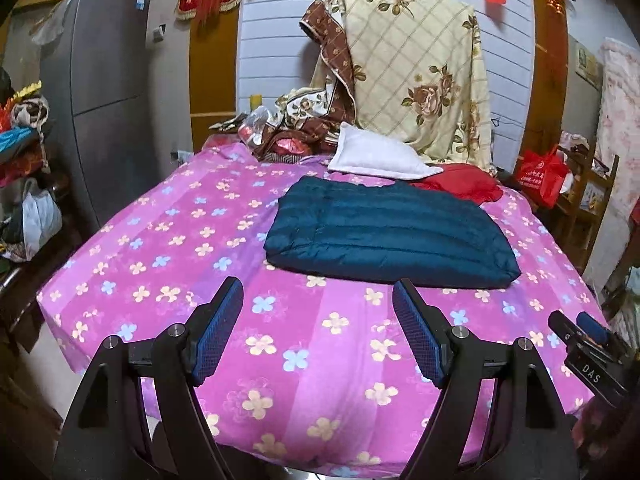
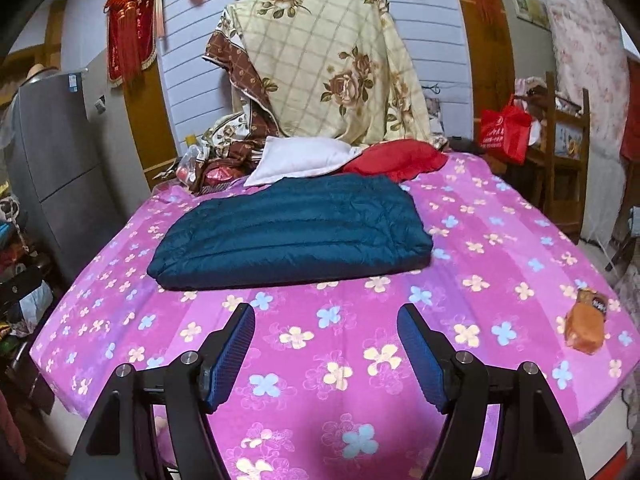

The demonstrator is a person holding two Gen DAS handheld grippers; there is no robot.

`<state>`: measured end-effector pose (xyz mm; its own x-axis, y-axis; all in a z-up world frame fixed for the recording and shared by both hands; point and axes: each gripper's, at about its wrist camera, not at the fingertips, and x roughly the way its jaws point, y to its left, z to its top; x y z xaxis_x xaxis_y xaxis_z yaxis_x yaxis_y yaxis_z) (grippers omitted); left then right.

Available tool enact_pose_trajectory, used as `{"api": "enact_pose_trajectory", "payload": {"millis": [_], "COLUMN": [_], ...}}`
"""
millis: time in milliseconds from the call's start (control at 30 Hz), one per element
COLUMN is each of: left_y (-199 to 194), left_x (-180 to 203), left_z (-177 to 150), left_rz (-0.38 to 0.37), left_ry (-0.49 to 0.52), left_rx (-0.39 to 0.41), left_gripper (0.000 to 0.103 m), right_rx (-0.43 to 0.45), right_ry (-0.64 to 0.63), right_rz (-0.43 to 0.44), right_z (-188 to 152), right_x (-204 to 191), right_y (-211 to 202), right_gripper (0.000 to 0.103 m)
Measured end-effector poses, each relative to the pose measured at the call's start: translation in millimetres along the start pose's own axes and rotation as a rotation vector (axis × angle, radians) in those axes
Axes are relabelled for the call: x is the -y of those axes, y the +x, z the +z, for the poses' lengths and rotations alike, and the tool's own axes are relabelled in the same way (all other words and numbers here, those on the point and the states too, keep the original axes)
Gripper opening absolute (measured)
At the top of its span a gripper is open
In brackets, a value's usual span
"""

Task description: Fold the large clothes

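Note:
A dark teal quilted jacket [image 1: 390,234] lies folded into a flat rectangle on the pink flowered bedsheet [image 1: 168,248]; it also shows in the right wrist view [image 2: 292,228]. My left gripper [image 1: 318,292] is open and empty, hovering over the sheet just short of the jacket's near edge. My right gripper [image 2: 326,316] is open and empty, also over the sheet in front of the jacket. Part of the right gripper [image 1: 588,344] shows at the right edge of the left wrist view.
A white pillow [image 1: 376,156] and a red garment [image 1: 464,184] lie behind the jacket. A floral sheet [image 1: 416,72] hangs at the back. An orange packet [image 2: 586,326] lies on the sheet at the right. A grey fridge [image 1: 104,92] stands left; a wooden rack [image 2: 560,140] with a red bag stands right.

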<state>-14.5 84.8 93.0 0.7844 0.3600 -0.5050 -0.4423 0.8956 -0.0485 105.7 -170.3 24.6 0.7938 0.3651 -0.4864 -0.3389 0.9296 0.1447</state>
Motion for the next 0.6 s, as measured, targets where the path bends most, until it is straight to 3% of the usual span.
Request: {"api": "enact_pose_trajectory", "payload": {"millis": [600], "left_y": [4.6], "left_x": [4.0], "left_z": [-5.6], "left_rz": [0.029], "left_ry": [0.034], "left_rx": [-0.009], "left_gripper": [0.078], "right_rx": [0.023], "right_ry": [-0.056], "right_rz": [-0.105], "right_z": [-0.5], "right_x": [-8.8], "right_y": [-2.8], "right_gripper": [0.072]}}
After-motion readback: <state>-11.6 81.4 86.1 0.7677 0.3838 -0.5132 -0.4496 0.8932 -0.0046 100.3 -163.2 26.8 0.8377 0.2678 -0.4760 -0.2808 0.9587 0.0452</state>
